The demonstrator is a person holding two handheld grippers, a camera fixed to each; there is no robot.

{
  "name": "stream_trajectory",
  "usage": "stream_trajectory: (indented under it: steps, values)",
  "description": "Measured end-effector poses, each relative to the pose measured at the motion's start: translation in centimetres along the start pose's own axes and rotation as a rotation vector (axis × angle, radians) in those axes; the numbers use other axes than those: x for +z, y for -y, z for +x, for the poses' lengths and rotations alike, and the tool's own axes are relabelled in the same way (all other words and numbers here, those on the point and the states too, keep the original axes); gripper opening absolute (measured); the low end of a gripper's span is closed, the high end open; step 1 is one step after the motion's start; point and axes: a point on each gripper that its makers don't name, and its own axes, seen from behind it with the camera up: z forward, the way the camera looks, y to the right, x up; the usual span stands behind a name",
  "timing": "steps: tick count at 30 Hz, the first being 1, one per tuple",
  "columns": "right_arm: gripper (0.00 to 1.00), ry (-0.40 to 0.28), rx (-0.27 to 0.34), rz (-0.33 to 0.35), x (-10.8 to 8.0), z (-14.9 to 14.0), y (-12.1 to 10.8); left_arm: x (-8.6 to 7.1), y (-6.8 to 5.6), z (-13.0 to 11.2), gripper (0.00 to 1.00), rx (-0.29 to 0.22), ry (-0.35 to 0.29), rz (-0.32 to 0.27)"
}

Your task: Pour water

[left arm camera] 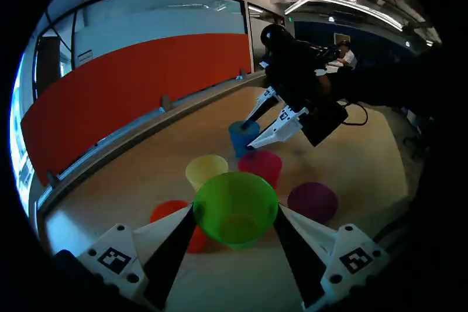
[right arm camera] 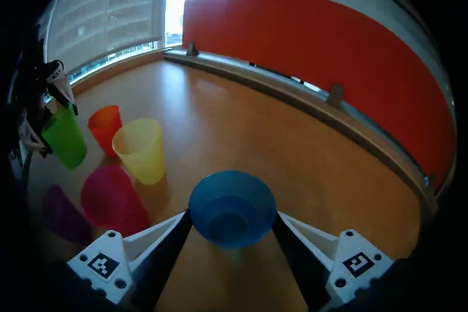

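Left gripper (left arm camera: 235, 218) is clamped on the green cup (left arm camera: 234, 194) - both fingers press its sides just under the rim, and the open mouth faces the camera. In the right gripper view this cup hangs a little tilted in that gripper; cannot tell if its base touches the table (right arm camera: 275, 136).

Right gripper (right arm camera: 232, 219) is closed around the blue cup (right arm camera: 231, 198), one finger on each side, mouth toward the camera. In the left gripper view the blue cup is upright, on the side of the cup group nearer the table edge that carries the orange panel (right arm camera: 327, 48). The inside looks darker toward the bottom - water or not, cannot tell.

Four loose cups stand on the table in a cluster between the two held ones, well apart from the panelled edge:
- The yellow cup (right arm camera: 140, 149) is open side up, just beside the orange cup (right arm camera: 105, 127).
- The magenta cup (right arm camera: 108, 198) is just beside the yellow one.
- The purple cup (right arm camera: 61, 215) is next to the magenta one, farthest from the panel.

The tabletop is bare wood, with windows past the far corner.
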Motion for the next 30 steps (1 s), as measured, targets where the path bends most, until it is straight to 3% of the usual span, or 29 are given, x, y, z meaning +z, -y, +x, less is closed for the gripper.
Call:
stream_trajectory:
  steps: [14, 30]
  values:
    - [0.91, -0.009, 0.017, -0.001, 0.42, 0.13, -0.03, -0.12, 0.13, -0.15, 0.88, -0.001, 0.001, 0.006]
    - [0.89, -0.037, 0.029, -0.009, -0.23, 0.39, -0.02, -0.42, 0.55, -0.05, 0.88, -0.023, -0.016, 0.024]
